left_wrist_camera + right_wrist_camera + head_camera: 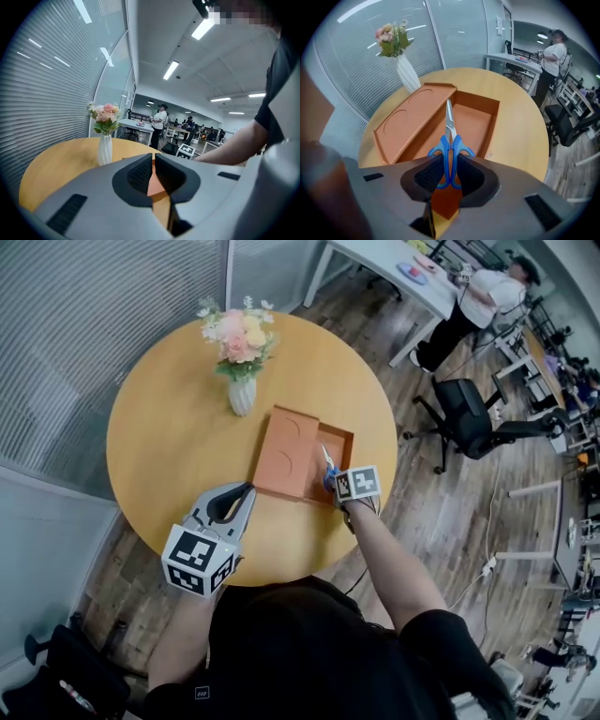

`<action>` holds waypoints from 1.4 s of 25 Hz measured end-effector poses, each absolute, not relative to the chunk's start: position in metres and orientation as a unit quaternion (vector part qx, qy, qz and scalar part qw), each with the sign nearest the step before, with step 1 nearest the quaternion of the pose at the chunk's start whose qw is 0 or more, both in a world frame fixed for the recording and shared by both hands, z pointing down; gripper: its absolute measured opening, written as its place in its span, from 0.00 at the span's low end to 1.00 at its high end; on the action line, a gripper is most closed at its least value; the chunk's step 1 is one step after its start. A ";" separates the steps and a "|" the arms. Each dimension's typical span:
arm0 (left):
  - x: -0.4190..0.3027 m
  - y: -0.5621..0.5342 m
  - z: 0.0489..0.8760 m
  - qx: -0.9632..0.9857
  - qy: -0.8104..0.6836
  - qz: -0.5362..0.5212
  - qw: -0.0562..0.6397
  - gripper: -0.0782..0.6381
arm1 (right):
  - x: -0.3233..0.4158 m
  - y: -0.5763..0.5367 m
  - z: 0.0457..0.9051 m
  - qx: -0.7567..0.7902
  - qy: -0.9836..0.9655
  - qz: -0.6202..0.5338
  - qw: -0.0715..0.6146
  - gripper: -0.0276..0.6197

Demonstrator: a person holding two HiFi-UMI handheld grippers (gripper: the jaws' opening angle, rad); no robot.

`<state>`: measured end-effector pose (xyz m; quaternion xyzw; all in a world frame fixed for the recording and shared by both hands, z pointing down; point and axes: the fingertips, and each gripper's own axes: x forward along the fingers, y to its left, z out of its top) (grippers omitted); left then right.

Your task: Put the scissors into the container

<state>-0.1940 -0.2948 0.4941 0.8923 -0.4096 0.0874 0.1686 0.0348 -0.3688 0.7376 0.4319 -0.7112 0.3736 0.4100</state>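
Note:
Blue-handled scissors point(450, 149) with steel blades point forward, held by their handles in my right gripper point(450, 180), which is shut on them. They hang over the open compartment of the orange container point(472, 123), whose lid point(410, 123) lies to the left. In the head view the scissors point(328, 465) and right gripper point(339, 491) sit at the container's point(337, 442) near right corner. My left gripper point(242, 491) rests at the table's near edge, left of the container, jaws shut with nothing between them point(153, 174).
A white vase of flowers point(241, 348) stands behind the container on the round wooden table point(169, 437). A black office chair point(473, 418) and a person at a white desk point(487, 296) are off to the right, beyond the table.

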 end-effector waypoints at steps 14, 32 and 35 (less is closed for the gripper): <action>-0.231 -0.305 0.508 0.885 -0.422 0.067 0.186 0.15 | 0.031 -0.374 0.778 0.373 -0.662 0.325 0.563 0.20; -0.219 -0.318 0.480 0.894 -0.412 0.090 0.155 0.15 | 0.050 -0.392 0.672 0.436 -0.774 0.308 0.340 0.20; -0.202 -0.328 0.454 0.897 -0.412 0.100 0.125 0.15 | 0.059 -0.399 0.631 0.430 -0.810 0.274 0.289 0.19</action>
